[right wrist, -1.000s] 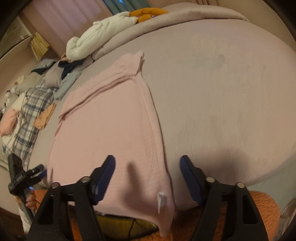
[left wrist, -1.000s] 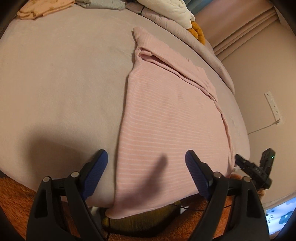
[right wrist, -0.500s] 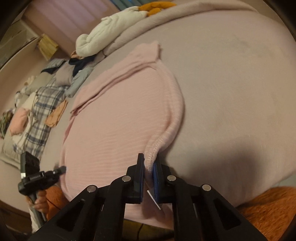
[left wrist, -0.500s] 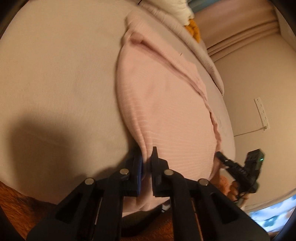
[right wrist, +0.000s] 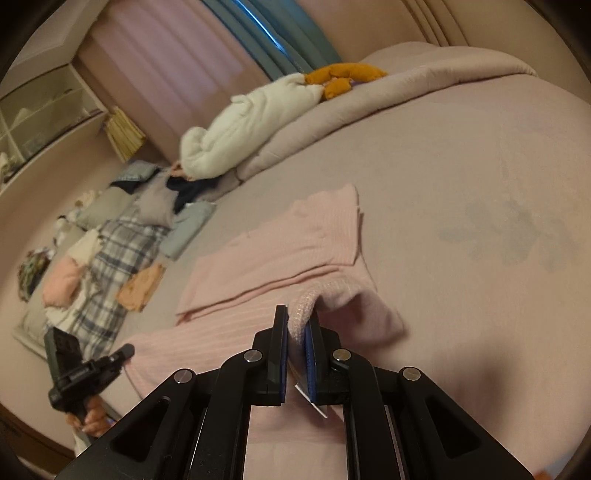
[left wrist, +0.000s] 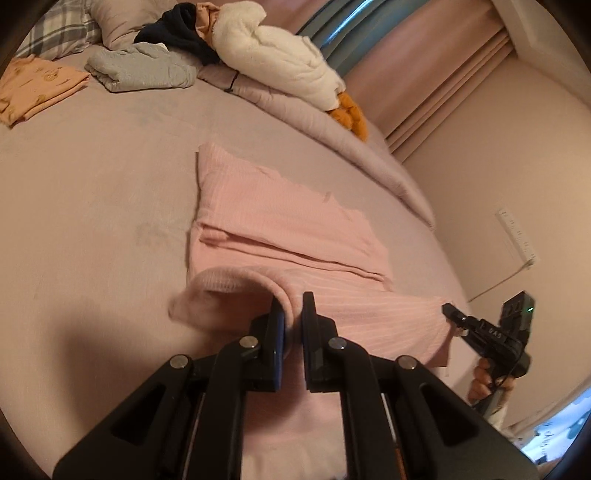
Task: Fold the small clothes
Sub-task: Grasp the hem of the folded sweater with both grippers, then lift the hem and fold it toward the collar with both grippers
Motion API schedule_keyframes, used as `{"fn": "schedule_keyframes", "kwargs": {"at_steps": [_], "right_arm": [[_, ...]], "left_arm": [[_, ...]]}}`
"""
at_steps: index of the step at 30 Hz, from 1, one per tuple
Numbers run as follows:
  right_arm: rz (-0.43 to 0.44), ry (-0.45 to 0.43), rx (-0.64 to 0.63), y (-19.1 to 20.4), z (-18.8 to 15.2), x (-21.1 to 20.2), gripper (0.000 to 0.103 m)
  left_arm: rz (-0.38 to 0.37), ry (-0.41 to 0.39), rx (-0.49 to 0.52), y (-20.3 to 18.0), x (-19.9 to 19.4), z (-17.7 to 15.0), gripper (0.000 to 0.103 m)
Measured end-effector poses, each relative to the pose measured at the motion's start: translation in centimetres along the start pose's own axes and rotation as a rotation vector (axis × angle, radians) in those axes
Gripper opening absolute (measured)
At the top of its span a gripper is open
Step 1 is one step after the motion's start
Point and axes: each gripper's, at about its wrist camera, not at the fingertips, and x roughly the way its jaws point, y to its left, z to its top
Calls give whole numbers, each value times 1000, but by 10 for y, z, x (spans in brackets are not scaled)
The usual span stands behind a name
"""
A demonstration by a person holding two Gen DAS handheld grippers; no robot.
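Both the left tool (left wrist: 292, 318) and right tool (right wrist: 297, 328) clenched the pink top's (left wrist: 280, 229) near hem above the bed (left wrist: 92, 192); uneven carrying could skew the fold.

Warm, dim indoor light tints both views pinkish. Broad soft shadows fall on the bed (left wrist: 92, 192) just ahead of each tool: at lower left in the left wrist view, at lower right in the right wrist view. The fisheye lens bends the bed into a dome and leaves black corners. The lifted edge of the pink garment (left wrist: 280, 229) is smeared by motion blur. A blue streak of glare shows at the curtain (right wrist: 266, 33).
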Motion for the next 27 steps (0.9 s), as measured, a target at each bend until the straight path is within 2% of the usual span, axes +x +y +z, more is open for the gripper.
{"fn": "schedule_keyframes", "kwargs": {"at_steps": [6, 11, 18, 20, 21, 23, 25, 26, 27], "right_arm": [[-114, 89, -12, -7, 4, 48, 10], [-178, 145, -19, -12, -2, 64, 10], [-204, 149, -31, -13, -7, 64, 10], [-208, 143, -34, -13, -7, 59, 10], [-209, 141, -36, -13, -7, 56, 10], [-213, 137, -37, -11, -6, 52, 17], [-218, 125, -37, -11, -7, 40, 33], [-217, 111, -35, -12, -9, 32, 36], [-213, 101, -33, -13, -10, 25, 37]], "left_arm": [[93, 71, 18, 23, 32, 3, 8], [137, 141, -13, 42, 53, -8, 11], [167, 128, -7, 38, 53, -9, 13], [170, 120, 1, 33, 44, -11, 18], [172, 116, 5, 31, 43, -10, 24], [181, 100, 10, 28, 31, -14, 33], [173, 92, 9, 27, 21, -20, 44], [168, 91, 5, 28, 14, -24, 48], [169, 86, -1, 29, 8, -28, 57]]}}
